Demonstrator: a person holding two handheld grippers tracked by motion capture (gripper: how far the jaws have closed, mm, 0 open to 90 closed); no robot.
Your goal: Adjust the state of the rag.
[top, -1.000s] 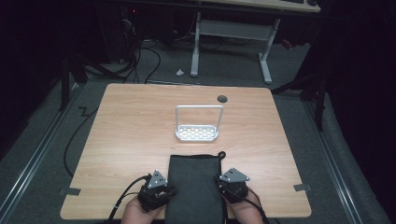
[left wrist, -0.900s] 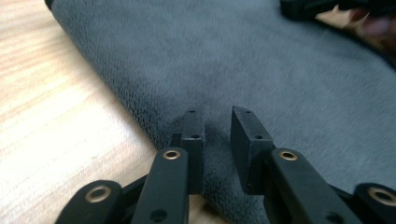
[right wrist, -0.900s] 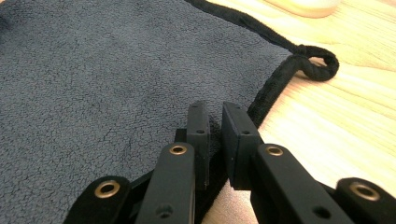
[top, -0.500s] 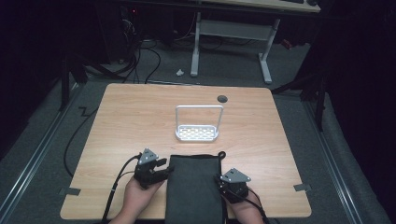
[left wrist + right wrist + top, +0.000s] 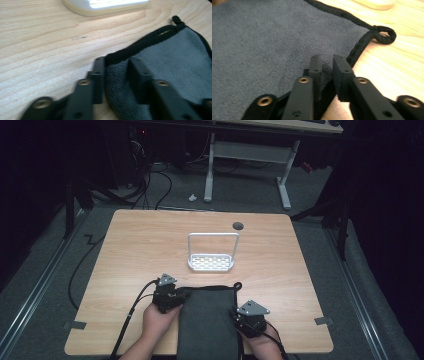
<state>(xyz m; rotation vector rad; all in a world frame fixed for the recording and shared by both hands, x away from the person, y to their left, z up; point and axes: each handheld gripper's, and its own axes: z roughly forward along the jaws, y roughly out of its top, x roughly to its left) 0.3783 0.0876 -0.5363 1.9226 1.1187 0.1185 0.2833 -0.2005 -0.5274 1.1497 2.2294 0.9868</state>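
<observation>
A dark grey towel with black piping lies flat at the table's front middle, and a small hanging loop sits at its far right corner. My left gripper is at the towel's far left corner. In the left gripper view, that gripper stands open with the corner of the towel between its jaws. My right gripper is at the towel's right edge, nearer the front. Seen in the right gripper view, this gripper has its jaws close together, pinching the edge of the towel.
A white perforated tray with a tall wire handle stands on the wooden table just beyond the towel. A dark cable hole sits near the far edge. Gripper cables trail off the front edge.
My left gripper has moved forward along the towel's left edge to its far left corner. The right gripper and the towel have stayed in place.
</observation>
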